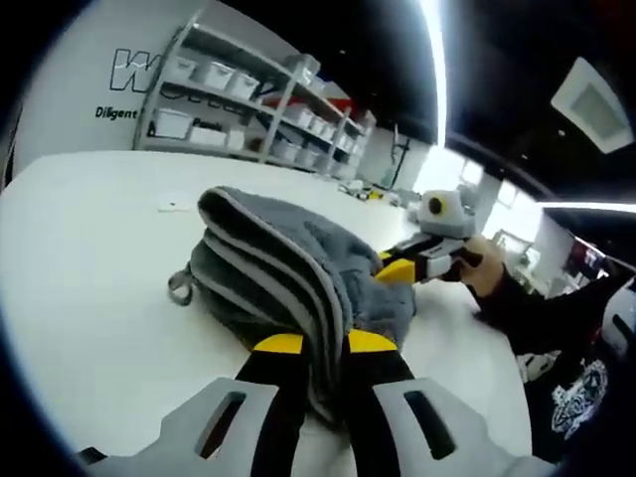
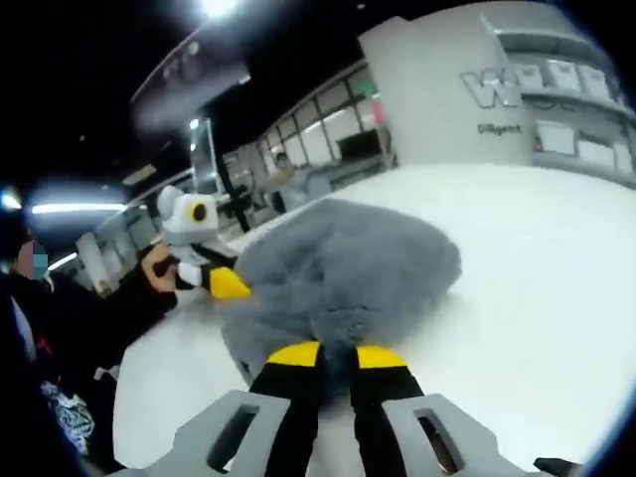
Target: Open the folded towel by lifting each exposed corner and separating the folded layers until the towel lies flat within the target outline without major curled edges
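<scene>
A grey towel (image 1: 288,258) with pale stripes along its edge lies bunched up on the white table (image 1: 89,298). My left gripper (image 1: 326,343) is shut on the towel's near striped edge, with cloth pinched between the yellow tips. At the towel's far side, a hand holds my right gripper (image 1: 402,266), its yellow tip against the cloth. In the right gripper view the towel (image 2: 348,263) is a fluffy grey heap, and my right gripper (image 2: 338,355) is shut on its near edge. My left gripper (image 2: 224,283) touches the towel from the left.
Metal shelves (image 1: 258,99) with white bins stand behind the table against a lettered wall. A small white object (image 1: 174,204) lies on the table left of the towel. A person's dark sleeve (image 1: 556,328) reaches in from the right. Bare table (image 2: 537,288) spreads right of the towel.
</scene>
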A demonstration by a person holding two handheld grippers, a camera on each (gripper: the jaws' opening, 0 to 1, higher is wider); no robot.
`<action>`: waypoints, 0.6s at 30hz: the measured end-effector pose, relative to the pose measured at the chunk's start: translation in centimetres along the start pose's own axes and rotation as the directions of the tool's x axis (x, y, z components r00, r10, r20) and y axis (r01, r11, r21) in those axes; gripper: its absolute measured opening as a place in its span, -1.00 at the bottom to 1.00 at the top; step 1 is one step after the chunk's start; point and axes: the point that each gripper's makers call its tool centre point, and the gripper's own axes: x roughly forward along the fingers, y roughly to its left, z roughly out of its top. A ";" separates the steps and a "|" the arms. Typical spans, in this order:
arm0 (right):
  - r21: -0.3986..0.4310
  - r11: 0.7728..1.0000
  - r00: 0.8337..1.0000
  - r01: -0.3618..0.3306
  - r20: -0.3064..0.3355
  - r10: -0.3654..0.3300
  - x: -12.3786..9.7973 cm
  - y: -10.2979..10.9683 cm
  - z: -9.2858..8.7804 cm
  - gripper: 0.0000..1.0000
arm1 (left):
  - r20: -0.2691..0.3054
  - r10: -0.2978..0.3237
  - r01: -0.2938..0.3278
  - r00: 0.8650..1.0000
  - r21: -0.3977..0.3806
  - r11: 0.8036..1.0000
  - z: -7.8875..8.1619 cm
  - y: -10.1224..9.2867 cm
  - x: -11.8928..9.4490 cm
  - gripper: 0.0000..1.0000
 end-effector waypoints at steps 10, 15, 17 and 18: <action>0.030 0.999 1.000 -0.024 0.006 0.024 -0.7 0.8 -0.6 -0.89 | 0.003 -0.009 0.009 1.000 -0.009 1.000 -0.5 -0.7 -0.4 -0.78; 0.040 0.998 0.999 -0.038 0.011 0.037 -0.9 1.1 -0.8 -0.89 | 0.002 -0.010 0.010 1.000 -0.007 1.000 -0.9 -0.9 -0.6 -0.78; 0.043 0.998 0.999 -0.042 0.014 0.042 -1.0 1.2 -0.8 -0.89 | 0.005 -0.012 0.012 1.000 -0.009 1.000 -0.9 -0.9 -0.7 -0.77; 0.044 0.998 0.999 -0.044 0.015 0.043 -1.0 1.2 -0.8 -0.89 | 0.006 -0.012 0.012 1.000 -0.011 1.000 -0.9 -1.0 -0.7 -0.77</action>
